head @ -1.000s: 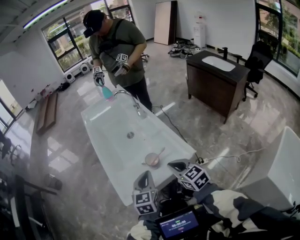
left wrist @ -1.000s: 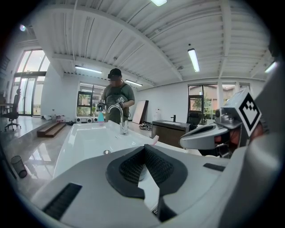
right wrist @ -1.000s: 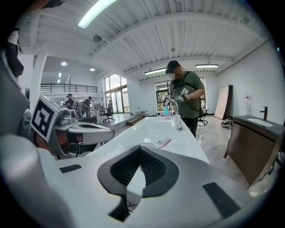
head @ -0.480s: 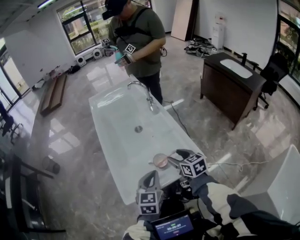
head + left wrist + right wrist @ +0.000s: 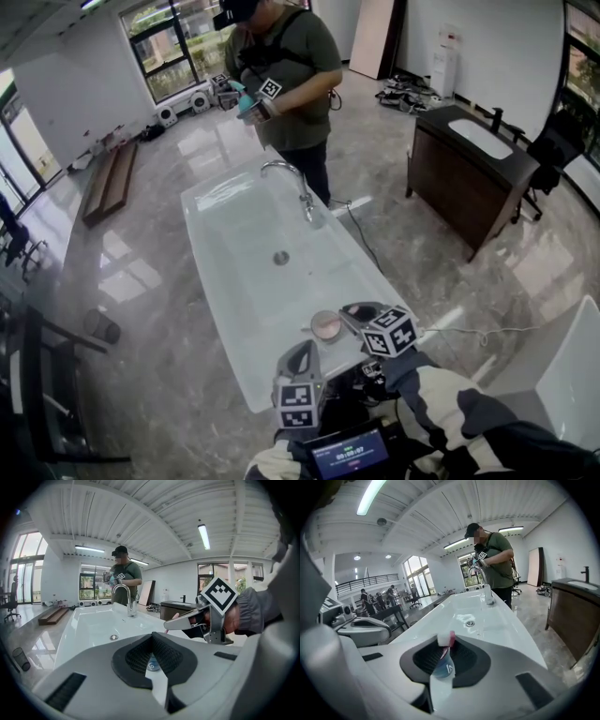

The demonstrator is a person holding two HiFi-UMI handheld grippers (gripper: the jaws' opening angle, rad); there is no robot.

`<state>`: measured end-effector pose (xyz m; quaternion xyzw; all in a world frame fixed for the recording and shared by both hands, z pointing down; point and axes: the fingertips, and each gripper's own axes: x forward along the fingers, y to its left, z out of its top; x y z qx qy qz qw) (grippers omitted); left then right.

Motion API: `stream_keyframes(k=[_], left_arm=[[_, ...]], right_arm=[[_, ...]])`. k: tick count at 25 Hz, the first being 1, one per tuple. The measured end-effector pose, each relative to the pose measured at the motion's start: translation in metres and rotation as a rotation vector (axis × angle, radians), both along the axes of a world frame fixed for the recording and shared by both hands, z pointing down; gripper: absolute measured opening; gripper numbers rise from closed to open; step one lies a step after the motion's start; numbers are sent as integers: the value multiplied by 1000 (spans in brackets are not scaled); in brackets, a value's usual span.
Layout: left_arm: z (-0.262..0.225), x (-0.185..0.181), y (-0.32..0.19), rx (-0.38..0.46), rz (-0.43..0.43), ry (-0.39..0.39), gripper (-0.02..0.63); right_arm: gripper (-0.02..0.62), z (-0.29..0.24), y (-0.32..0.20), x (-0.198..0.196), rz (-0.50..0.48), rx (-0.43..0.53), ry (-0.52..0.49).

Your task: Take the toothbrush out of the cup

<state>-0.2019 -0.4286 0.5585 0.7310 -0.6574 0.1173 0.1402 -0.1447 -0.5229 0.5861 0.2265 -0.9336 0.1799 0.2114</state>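
Little is done so far: the toothbrush point(image 5: 446, 639) stands in the cup point(image 5: 325, 325) at the counter's point(image 5: 234, 309) near right corner. The right gripper point(image 5: 345, 314) has its jaws slightly apart around the brush head, with no clamp evident. 2 steps remain, closing and lifting. The left gripper point(image 5: 152, 644) waits part-open and empty at the near edge.

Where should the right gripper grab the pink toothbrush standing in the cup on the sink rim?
Grip the pink toothbrush on its neck just under the white bristle head, the only part clear of the small translucent cup. It stands head-up, leaning slightly, between the open fingers of the right gripper, so probably close there from the near side and lift along its lean.
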Motion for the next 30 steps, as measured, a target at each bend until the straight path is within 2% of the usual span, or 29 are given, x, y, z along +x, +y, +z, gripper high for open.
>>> stream_keyframes(k=[9, 12, 15, 18, 22, 30], left_arm=[[-3, -18, -35, 47, 18, 21, 5], [-10, -19, -51, 76, 32, 26, 5], [-20, -12, -56, 97, 48, 29, 5], [-23, -2, -54, 107, 59, 40, 5], [-12, -9, -67, 106, 59, 54, 5], [-7, -9, -39, 73, 20, 52, 5]], right_arm=[[49, -55, -11, 5, 31, 74, -124], [51, -69, -19, 16, 61, 104, -135], [51, -79, -19, 40, 96, 132, -113], [51, -71, -18, 65, 114, 146, -34], [51, -39, -32, 61, 88, 143, 100], [48, -21, -18, 59, 107, 136, 60]])
